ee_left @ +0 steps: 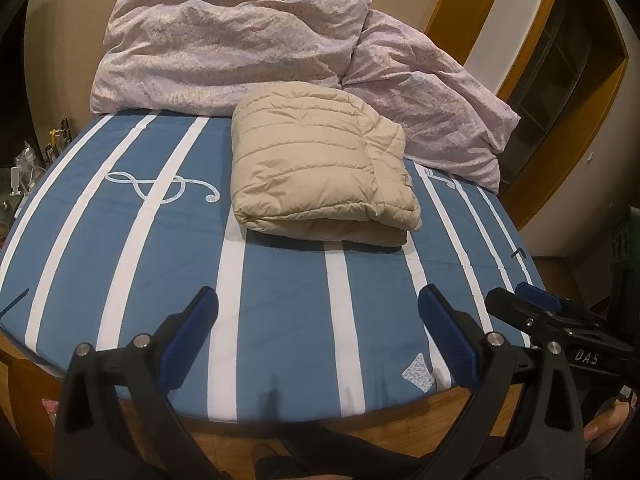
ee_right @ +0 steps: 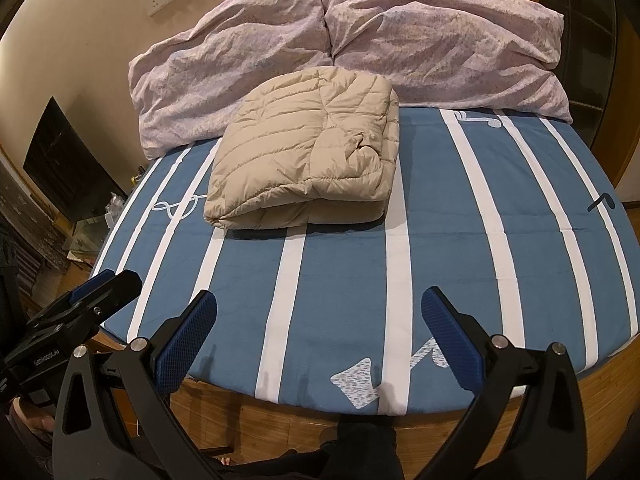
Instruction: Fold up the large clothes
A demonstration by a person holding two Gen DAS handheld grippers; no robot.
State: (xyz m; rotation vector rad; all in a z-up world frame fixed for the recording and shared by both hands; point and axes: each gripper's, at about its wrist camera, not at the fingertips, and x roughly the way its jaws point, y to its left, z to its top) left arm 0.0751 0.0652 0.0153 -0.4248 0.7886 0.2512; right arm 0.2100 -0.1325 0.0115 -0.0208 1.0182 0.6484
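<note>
From the left wrist, the left gripper (ee_left: 318, 306) gapes wide and empty over the near bed (ee_left: 280, 280) edge, the folded beige jacket (ee_left: 320, 168) lying far, touching the pink duvet (ee_left: 224, 44). From the right wrist, the right gripper (ee_right: 319, 307) also gapes empty, the jacket (ee_right: 304, 152) far left

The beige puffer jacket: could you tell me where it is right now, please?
The folded beige puffer jacket lies mid-bed on the blue striped sheet, just in front of the lilac duvet, beyond both open grippers.

jacket (ee_left: 320, 172) – beige | sheet (ee_left: 288, 300) – blue, white stripes | duvet (ee_left: 224, 44) – lilac
</note>
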